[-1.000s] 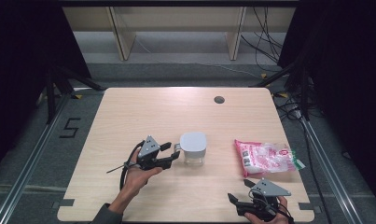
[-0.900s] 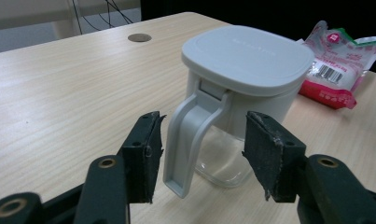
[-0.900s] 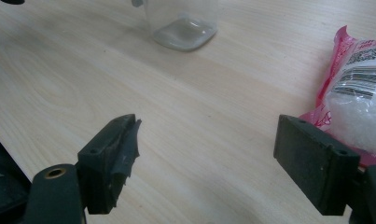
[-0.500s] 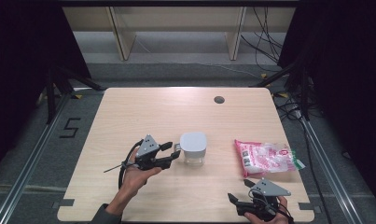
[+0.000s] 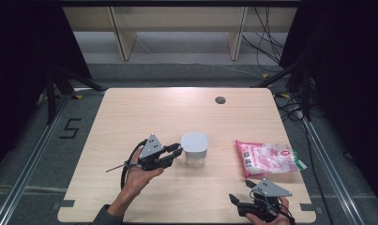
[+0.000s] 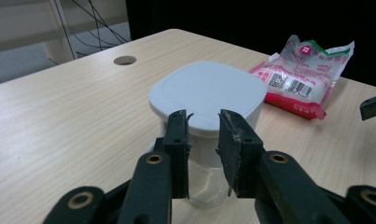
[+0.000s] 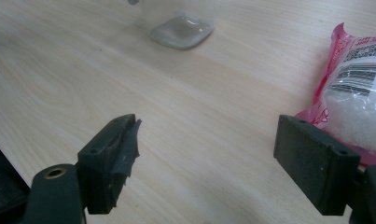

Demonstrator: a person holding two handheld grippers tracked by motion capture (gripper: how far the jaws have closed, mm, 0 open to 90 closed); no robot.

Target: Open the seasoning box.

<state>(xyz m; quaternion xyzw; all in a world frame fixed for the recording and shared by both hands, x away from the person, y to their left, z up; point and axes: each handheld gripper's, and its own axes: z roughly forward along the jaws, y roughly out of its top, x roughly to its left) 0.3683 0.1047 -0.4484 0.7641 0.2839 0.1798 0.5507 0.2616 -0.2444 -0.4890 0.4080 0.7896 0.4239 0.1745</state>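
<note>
A: Eyes on the left gripper (image 5: 176, 156), right up at the clear jar (image 5: 194, 159) in the middle of the table (image 5: 144, 112). The jaws are nearly together, a narrow gap between them, clamped on nothing.

B: The left gripper view puts its tips just at the rim of the jar's white lid (image 6: 206, 91). Whether they touch it, I cannot tell.

A: And the right gripper (image 5: 243, 192)?

B: Low at the table's near edge, jaws spread wide over bare wood, well apart from the jar.

A: Anything readable?

B: A black "5" (image 5: 70, 128) marked on the floor left of the table, plain from the high view. The pink and white packet (image 5: 267, 158) lies right of the jar; its label carries a barcode (image 6: 301, 85) and a square code in the left gripper view, the small print too blurred to read.

A: The right gripper view catches that barcode again, plus white grains through the clear film.

B: It also shows the jar's clear base (image 7: 182, 29), which the lid hides from above. The high view alone gives the round hole (image 5: 220, 100) near the far edge against both hands.
</note>
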